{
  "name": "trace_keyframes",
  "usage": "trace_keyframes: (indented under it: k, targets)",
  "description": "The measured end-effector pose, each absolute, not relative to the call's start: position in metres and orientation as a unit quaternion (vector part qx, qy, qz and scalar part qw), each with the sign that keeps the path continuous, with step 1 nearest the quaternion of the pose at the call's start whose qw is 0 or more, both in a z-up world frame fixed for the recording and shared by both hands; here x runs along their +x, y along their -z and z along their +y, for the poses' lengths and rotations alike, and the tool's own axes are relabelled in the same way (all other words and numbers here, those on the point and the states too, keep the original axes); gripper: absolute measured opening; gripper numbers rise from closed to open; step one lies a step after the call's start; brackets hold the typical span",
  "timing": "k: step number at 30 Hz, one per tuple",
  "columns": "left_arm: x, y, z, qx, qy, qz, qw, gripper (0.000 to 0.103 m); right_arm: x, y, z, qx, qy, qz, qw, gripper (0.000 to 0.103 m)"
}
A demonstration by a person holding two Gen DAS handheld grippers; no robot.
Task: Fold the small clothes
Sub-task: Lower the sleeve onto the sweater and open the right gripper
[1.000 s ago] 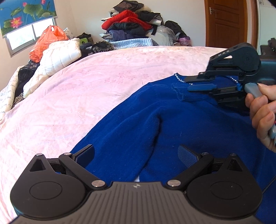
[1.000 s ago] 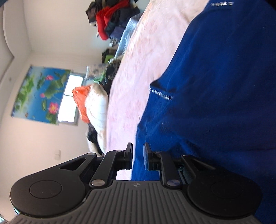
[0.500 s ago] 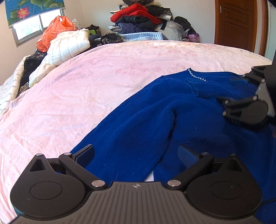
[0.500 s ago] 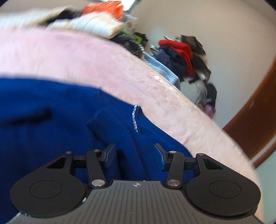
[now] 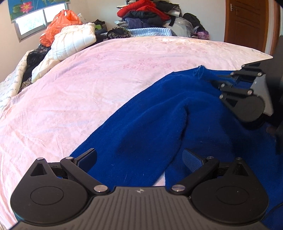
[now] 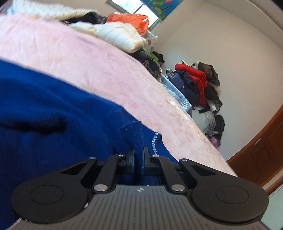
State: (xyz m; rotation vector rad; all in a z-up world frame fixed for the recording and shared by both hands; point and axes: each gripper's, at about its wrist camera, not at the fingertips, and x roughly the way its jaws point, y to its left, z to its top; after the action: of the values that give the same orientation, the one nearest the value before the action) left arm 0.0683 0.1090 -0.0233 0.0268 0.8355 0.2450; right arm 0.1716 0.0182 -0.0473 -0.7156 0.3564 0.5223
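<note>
Pinching a ribbed fold of the deep blue knitted sweater (image 6: 58, 113), my right tongs (image 6: 138, 157) have just been closing and now stand pressed together on that cloth, which rises as a small peak between the pads. A short string of clear beads (image 6: 154, 139) hangs just beside the right-hand pad. From my left wrist view, the left tongs (image 5: 139, 157) stand spread wide above the sweater, one pad over a sleeve's outer edge and the other over the body, with a sliver of bed showing between sleeve and body; neither pad seems to press the fabric, though the angle leaves me unsure. The sweater lies spread on the pale pink flowered bedspread (image 5: 88, 88), toward its near right part, and the right tongs' black linkage (image 5: 244, 92) bites its far edge by the neckline. Farther off, at the bed's left edge, a white quilted jacket (image 5: 70, 40) rests with an orange plastic bag (image 5: 60, 24) behind it. Beyond the bed's far side, a heap of red, dark and light blue clothes (image 5: 146, 16) sits against the wall, and a brown wooden door (image 5: 247, 23) stands at the right.
</note>
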Motion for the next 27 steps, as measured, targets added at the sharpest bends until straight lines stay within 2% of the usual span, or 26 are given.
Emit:
trace_keyframes:
  k: [3, 5, 9, 12, 14, 16, 20, 23, 27]
  targets:
    - [0.068, 0.025, 0.111, 0.0, -0.114, 0.411, 0.905, 0.103, 0.176, 0.031, 0.017, -0.271, -0.28, 0.187, 0.902, 0.007]
    - [0.067, 0.024, 0.11, 0.004, -0.113, 0.411, 0.905, 0.103, 0.179, 0.033, 0.021, -0.264, -0.295, 0.212, 0.893, 0.007]
    - [0.064, 0.02, 0.112, 0.008, -0.117, 0.405, 0.907, 0.103, 0.185, 0.044, 0.015, -0.232, -0.304, 0.258, 0.887, 0.034]
    - [0.063, 0.018, 0.117, 0.003, -0.126, 0.403, 0.906, 0.103, 0.183, 0.03, -0.008, -0.145, -0.32, 0.267, 0.898, 0.038]
    - [0.063, 0.018, 0.121, -0.002, -0.135, 0.405, 0.904, 0.103, 0.185, 0.022, -0.024, -0.081, -0.328, 0.276, 0.9, 0.043]
    - [0.062, 0.018, 0.124, -0.01, -0.139, 0.407, 0.903, 0.103, 0.193, 0.024, -0.034, -0.044, -0.328, 0.3, 0.894, 0.054]
    - [0.056, 0.012, 0.127, -0.008, -0.138, 0.404, 0.904, 0.103, 0.199, 0.049, -0.026, -0.083, -0.302, 0.348, 0.883, 0.055]
    - [0.049, 0.006, 0.13, 0.01, -0.148, 0.394, 0.907, 0.103, 0.188, 0.044, -0.022, -0.082, -0.303, 0.331, 0.89, 0.056]
    - [0.04, 0.004, 0.145, 0.001, -0.162, 0.396, 0.904, 0.103, 0.178, 0.038, -0.016, -0.089, -0.321, 0.326, 0.885, 0.067]
